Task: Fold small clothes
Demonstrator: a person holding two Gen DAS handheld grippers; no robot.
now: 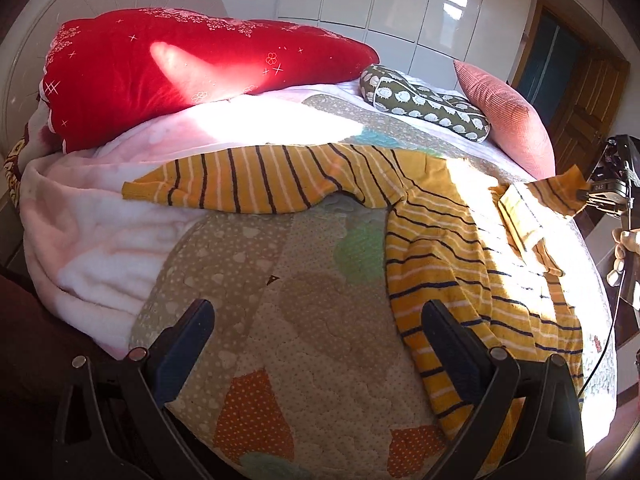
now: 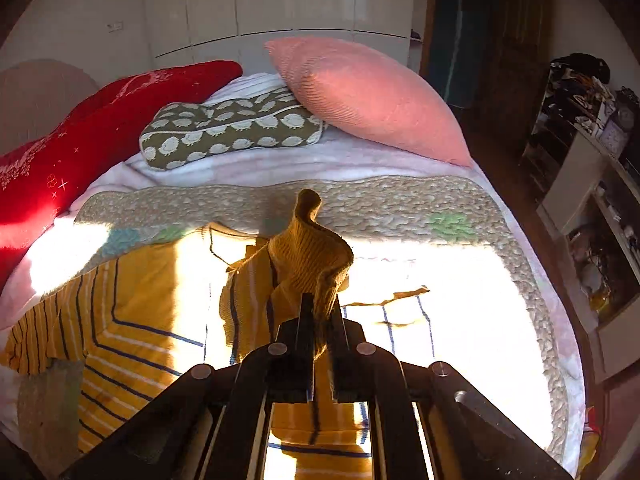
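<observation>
A small yellow sweater (image 1: 436, 236) with dark and white stripes lies spread on a patchwork quilt (image 1: 280, 280); one sleeve (image 1: 224, 184) stretches out to the left. My left gripper (image 1: 320, 328) is open and empty, low over the quilt just left of the sweater's hem. My right gripper (image 2: 322, 312) is shut on the cuff of the other sleeve (image 2: 308, 248) and holds it lifted above the sweater's body (image 2: 132, 320). The right gripper also shows at the right edge of the left wrist view (image 1: 582, 196), pinching that cuff.
A red pillow (image 1: 192, 64), a green sheep-print cushion (image 1: 424, 100) and a pink pillow (image 1: 508, 116) lie at the head of the bed. A pink blanket (image 1: 92, 232) is bunched at the left. Cluttered shelves (image 2: 592, 160) stand right of the bed.
</observation>
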